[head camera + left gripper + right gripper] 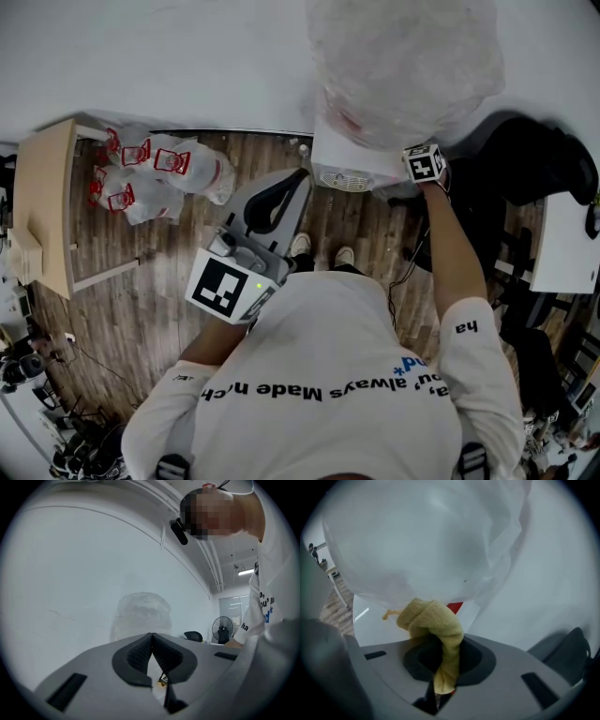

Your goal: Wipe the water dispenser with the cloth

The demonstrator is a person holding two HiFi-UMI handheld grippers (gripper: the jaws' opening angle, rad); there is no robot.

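The white water dispenser point(361, 161) stands against the wall, with a plastic-wrapped bottle point(403, 61) on top. In the right gripper view that wrapped bottle point(426, 536) fills the upper frame above the dispenser's white top point(370, 620). My right gripper point(443, 656) is shut on a yellow cloth point(436, 625), whose bunched end lies against the dispenser top under the bottle. In the head view the right gripper point(424, 165) is at the dispenser's right upper edge. My left gripper point(281, 202) hangs shut and empty in front of the dispenser; in its own view it point(152, 641) points at the wall.
Plastic bags with red print point(155, 173) lie on the wooden floor at left, beside a light wooden table point(42, 211). A black chair point(539, 164) and a white desk point(567, 244) are at right. The person's feet point(323, 251) stand just in front of the dispenser.
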